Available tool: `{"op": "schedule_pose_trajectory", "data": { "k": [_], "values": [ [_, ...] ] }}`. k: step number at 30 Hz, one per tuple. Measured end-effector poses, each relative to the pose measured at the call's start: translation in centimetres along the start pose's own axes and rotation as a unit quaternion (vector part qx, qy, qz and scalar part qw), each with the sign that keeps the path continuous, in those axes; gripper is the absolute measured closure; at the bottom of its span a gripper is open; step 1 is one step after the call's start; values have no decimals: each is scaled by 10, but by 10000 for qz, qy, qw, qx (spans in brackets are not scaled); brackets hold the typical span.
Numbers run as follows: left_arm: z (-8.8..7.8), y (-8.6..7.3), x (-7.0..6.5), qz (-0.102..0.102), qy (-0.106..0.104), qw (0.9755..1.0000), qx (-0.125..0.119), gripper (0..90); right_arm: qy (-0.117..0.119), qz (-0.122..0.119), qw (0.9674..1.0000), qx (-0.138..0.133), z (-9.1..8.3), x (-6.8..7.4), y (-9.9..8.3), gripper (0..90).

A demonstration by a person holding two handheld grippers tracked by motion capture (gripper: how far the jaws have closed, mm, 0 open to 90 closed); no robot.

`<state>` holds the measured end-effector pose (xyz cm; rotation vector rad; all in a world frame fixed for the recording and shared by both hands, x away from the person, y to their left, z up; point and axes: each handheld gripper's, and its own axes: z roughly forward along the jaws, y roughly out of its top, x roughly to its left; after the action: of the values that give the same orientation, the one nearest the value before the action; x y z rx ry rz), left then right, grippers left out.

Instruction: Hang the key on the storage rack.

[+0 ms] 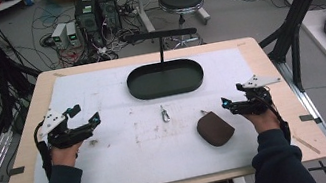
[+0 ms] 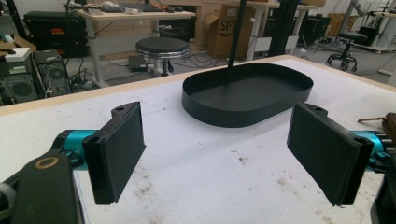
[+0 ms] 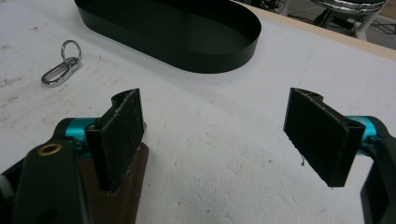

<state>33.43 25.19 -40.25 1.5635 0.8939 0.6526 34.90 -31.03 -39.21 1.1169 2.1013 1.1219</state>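
Brown pouch beside right gripper | both grippers gaping, left gripper empty

Brown rounded pouch, perhaps leather, flat on white mat; silver clip lies near, apart.

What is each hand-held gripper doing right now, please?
Left hand-held gripper: open, holding nothing.
Right hand-held gripper: open, holding nothing; the brown pouch lies beside it.

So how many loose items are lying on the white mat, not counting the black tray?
2: a metal snap hook with key ring at the mat's centre, and a brown pouch to its right, beside the right gripper.
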Motion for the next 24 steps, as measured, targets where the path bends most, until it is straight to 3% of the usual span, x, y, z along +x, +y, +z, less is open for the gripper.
{"op": "schedule_pose_trajectory", "data": {
  "k": [15,18,20,24],
  "values": [
    [2,-3,1,-47,27,10000,65,190,221,-5,9997,-101,4,7,4,205],
    [2,-3,1,-32,11,10000,78,191,421,-29,9990,-149,9,18,10,213],
    [3,-4,0,-20,10,9999,99,192,629,-145,9977,-192,14,25,15,286],
    [2,-4,-1,-7,2,9999,104,194,917,-256,9953,-169,28,42,25,320]
  ]
}}
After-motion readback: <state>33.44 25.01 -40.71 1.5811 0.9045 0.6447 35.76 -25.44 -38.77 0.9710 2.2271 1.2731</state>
